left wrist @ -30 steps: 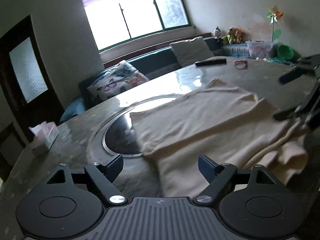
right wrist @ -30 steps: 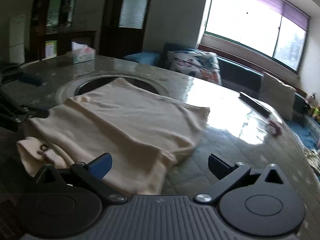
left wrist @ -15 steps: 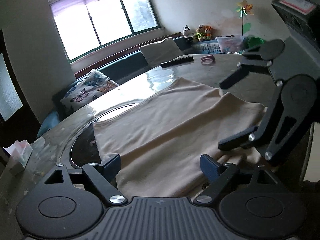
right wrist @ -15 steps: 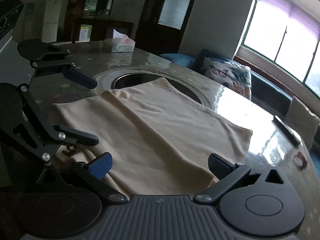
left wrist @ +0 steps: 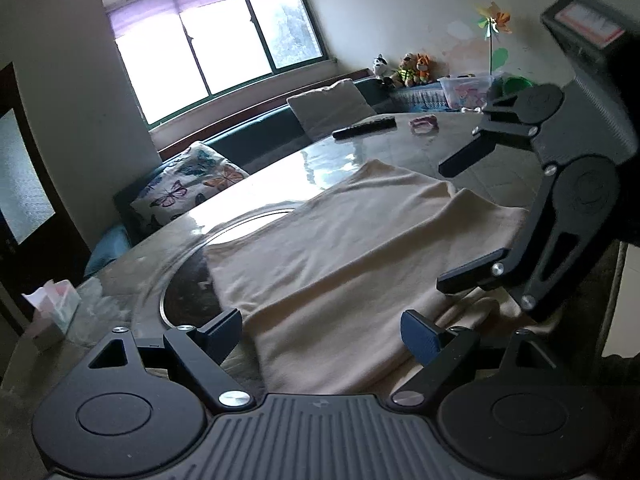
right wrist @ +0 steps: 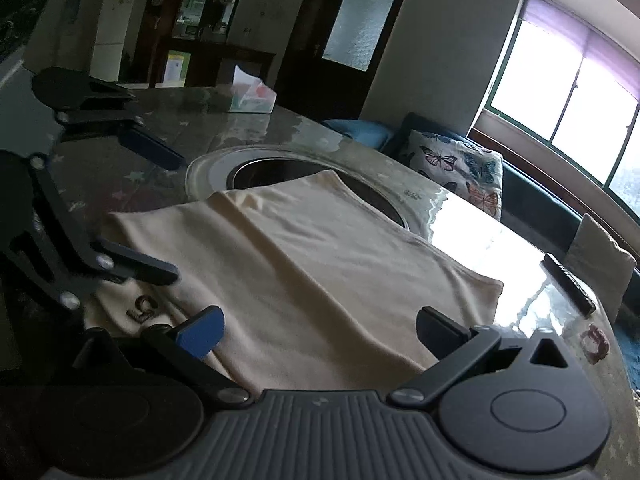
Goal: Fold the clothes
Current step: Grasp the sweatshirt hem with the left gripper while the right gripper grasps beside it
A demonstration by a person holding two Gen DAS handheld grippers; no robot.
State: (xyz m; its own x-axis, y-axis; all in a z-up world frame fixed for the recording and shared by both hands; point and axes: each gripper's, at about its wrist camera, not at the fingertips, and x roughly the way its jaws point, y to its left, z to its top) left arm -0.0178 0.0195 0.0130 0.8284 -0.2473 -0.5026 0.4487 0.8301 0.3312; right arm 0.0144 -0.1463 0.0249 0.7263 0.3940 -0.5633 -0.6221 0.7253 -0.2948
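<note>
A cream garment [left wrist: 340,248] lies flat on the round glossy table [left wrist: 404,152], its far corner over the dark round inset [left wrist: 184,296]. My left gripper [left wrist: 320,334] is open above the garment's near edge; the cloth lies below the gap and the pads do not press it. My right gripper [left wrist: 468,216] stands open at the right, turned on its side over the bunched near corner. In the right wrist view the right gripper [right wrist: 320,332] is open over the garment [right wrist: 320,264]. The left gripper [right wrist: 152,208] is open at the left, beside a dark print [right wrist: 142,312].
A tissue box [left wrist: 52,308] stands at the table's left, also in the right wrist view as the tissue box [right wrist: 252,96]. A remote control [left wrist: 364,127] and a pink hair band [left wrist: 424,123] lie at the far side. A sofa with cushions [left wrist: 188,192] runs behind the table.
Both grippers have drawn together at the garment's near edge. The right gripper has come in large from the right of the left view, and both wrists have rolled. Jaws stay open.
</note>
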